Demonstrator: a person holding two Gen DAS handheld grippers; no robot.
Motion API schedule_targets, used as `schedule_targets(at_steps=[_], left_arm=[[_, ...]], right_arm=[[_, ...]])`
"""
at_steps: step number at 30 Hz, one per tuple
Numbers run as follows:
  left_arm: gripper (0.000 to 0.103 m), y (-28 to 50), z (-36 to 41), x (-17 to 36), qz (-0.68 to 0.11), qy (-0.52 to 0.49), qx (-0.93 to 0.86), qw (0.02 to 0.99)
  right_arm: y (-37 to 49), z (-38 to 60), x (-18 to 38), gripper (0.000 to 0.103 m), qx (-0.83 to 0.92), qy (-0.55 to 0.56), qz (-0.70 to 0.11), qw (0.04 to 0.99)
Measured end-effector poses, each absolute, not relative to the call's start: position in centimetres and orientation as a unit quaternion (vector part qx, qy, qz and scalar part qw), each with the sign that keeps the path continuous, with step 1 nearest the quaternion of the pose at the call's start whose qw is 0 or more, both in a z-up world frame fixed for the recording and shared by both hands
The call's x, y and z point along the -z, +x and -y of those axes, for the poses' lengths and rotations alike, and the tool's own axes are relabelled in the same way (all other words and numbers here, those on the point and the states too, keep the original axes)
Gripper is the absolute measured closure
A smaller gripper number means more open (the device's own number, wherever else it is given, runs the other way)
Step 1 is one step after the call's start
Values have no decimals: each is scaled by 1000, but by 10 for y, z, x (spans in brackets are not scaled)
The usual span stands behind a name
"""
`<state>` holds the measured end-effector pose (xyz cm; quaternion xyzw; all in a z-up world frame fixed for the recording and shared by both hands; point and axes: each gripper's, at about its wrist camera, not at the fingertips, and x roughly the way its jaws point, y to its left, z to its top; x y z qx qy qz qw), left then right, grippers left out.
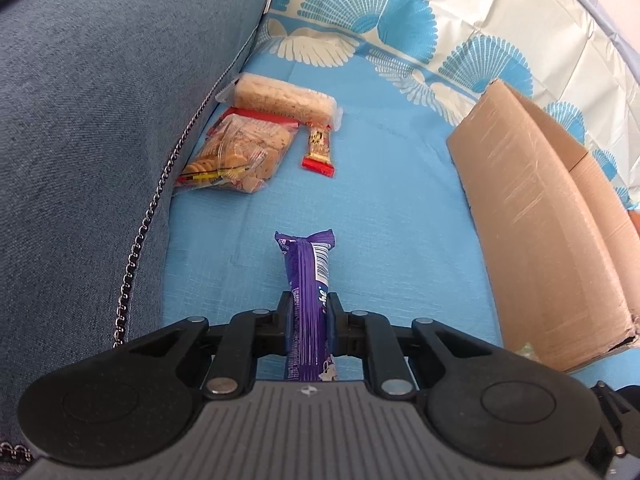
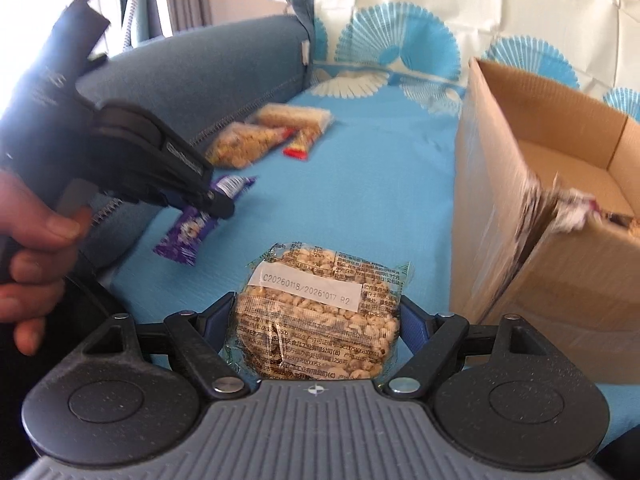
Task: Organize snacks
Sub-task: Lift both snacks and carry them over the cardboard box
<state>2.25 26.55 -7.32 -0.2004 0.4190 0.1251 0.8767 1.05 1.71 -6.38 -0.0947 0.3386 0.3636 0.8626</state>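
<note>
My left gripper [image 1: 310, 300] is shut on a purple snack bar [image 1: 308, 264], which sticks out forward past the pads over the blue cloth [image 1: 392, 208]. The right wrist view shows that same left gripper [image 2: 216, 200] clamping the purple bar [image 2: 188, 236] at mid-length, the bar tilted. My right gripper [image 2: 316, 312] holds a clear pack of puffed grain cake [image 2: 316, 280], with a pad against each side. An open cardboard box [image 2: 560, 264] stands right of it, also seen as the box [image 1: 532, 208] from the left wrist.
A bag of biscuits [image 1: 240, 152], a long cracker pack [image 1: 284, 98] and a red-gold bar [image 1: 319, 148] lie by the grey-blue cushion [image 1: 100, 120]. A metal chain [image 1: 136, 248] runs along its edge. A person's hand [image 2: 36, 248] grips the left handle. Wrappers lie inside the box.
</note>
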Motion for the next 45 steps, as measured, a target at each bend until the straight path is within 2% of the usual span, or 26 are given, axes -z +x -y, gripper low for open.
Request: schedule_targets(at_steps=[14, 23, 37, 41, 45], left_arm=[[86, 16, -269, 67, -395, -208, -123, 886], [86, 15, -264, 63, -387, -194, -125, 893], [86, -9, -262, 35, -311, -212, -132, 917], [86, -10, -264, 26, -308, -305, -109, 895], [86, 3, -239, 3, -305, -306, -77, 899]], right_arm=[[4, 49, -30, 20, -403, -89, -191, 891], [15, 92, -24, 20, -362, -9, -172, 916], [22, 100, -18, 20, -365, 13, -161, 917], [30, 107, -19, 20, -346, 35, -159, 924], [46, 118, -20, 20, -313, 63, -152, 936]])
